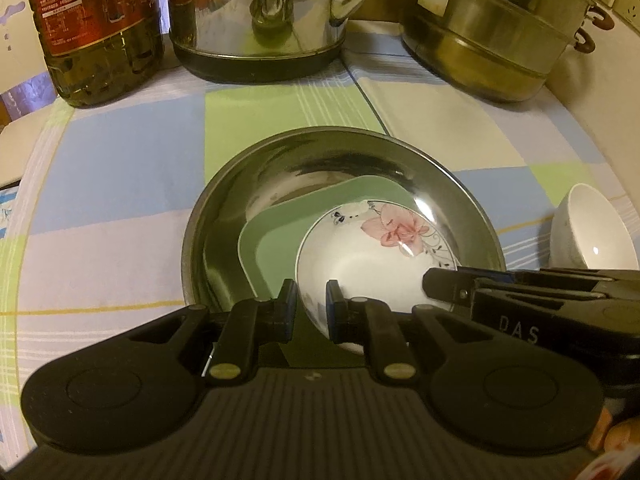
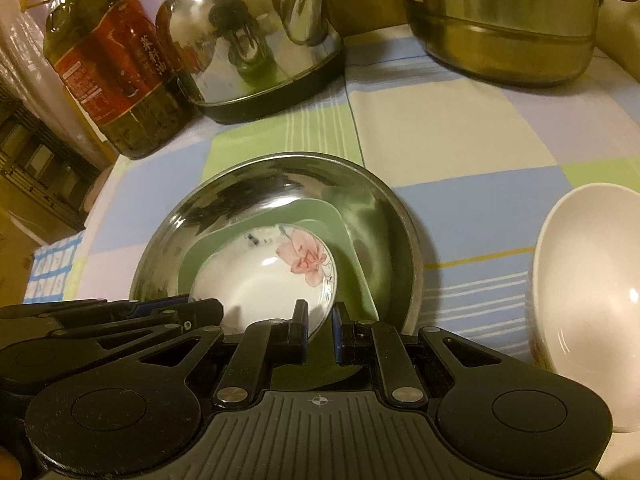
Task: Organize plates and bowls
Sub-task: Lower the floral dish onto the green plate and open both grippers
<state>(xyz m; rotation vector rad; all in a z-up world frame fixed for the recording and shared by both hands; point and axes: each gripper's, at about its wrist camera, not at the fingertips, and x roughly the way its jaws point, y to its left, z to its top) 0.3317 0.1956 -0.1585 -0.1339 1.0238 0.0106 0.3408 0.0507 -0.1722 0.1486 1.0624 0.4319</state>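
A steel basin [image 1: 280,160] [image 2: 256,184] stands on the checked cloth. Inside it lies a green square plate [image 1: 272,236] [image 2: 348,236], and on that a white bowl with a pink flower [image 1: 360,264] [image 2: 260,280]. My left gripper [image 1: 311,304] is shut on the flower bowl's near left rim. My right gripper [image 2: 320,320] is shut on its near right rim; it enters the left wrist view [image 1: 452,288] from the right. A plain white bowl [image 1: 592,232] [image 2: 588,292] stands right of the basin.
At the back stand an oil bottle [image 1: 100,28] [image 2: 112,64], a steel kettle [image 1: 260,20] [image 2: 256,40] and a stacked steel steamer pot [image 1: 492,32] [image 2: 504,24]. The cloth's left edge [image 2: 100,184] drops off near the bottle.
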